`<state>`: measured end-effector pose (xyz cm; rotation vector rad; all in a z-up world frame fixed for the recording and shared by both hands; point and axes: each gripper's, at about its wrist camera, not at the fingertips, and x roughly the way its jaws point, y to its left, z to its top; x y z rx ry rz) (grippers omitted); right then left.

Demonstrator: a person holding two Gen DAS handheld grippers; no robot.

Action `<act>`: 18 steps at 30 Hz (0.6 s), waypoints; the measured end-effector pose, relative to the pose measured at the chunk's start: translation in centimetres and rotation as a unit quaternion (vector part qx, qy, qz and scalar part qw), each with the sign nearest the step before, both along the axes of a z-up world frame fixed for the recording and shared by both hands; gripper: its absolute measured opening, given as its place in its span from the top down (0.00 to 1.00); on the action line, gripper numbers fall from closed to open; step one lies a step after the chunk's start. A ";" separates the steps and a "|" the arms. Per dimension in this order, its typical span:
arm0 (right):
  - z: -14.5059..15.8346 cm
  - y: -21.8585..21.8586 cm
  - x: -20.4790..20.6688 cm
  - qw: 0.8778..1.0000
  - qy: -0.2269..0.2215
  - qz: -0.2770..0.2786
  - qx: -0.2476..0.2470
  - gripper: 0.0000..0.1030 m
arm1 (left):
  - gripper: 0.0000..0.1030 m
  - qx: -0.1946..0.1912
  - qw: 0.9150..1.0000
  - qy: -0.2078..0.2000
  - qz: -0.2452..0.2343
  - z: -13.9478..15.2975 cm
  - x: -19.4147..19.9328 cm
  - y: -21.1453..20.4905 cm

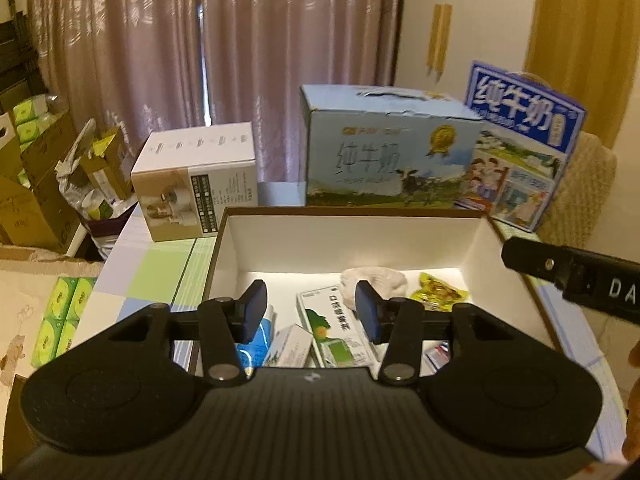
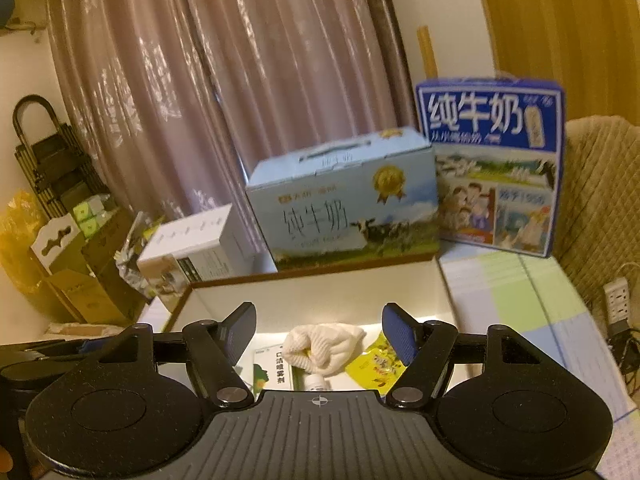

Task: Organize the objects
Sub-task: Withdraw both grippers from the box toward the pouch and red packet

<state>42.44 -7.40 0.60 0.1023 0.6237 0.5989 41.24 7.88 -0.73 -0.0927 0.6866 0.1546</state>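
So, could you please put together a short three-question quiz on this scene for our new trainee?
1. True or false: the left tool is holding something.
2. Which lies beside the white cloth in the open box: A) a yellow packet, B) a red cup, C) a spoon?
3. How many milk cartons stand behind the box?

Key: 1 false, both tools are open and empty; 2 A; 3 two, the light blue carton and the dark blue carton.
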 end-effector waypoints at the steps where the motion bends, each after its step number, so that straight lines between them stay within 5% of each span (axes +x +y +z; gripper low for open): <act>1: 0.4 -0.4 -0.5 1.000 -0.002 0.001 0.004 0.35 | 0.56 0.000 1.000 -0.003 -0.003 0.5 -0.6 -0.1; 10: 2.4 -3.8 -5.6 1.000 -0.013 0.003 0.008 0.35 | 0.47 0.001 0.999 -0.012 -0.030 3.5 -6.6 -1.4; 18: 1.1 -6.1 -9.8 1.000 -0.004 0.021 -0.018 0.35 | 0.44 -0.007 0.999 -0.001 -0.047 3.0 -11.3 -2.2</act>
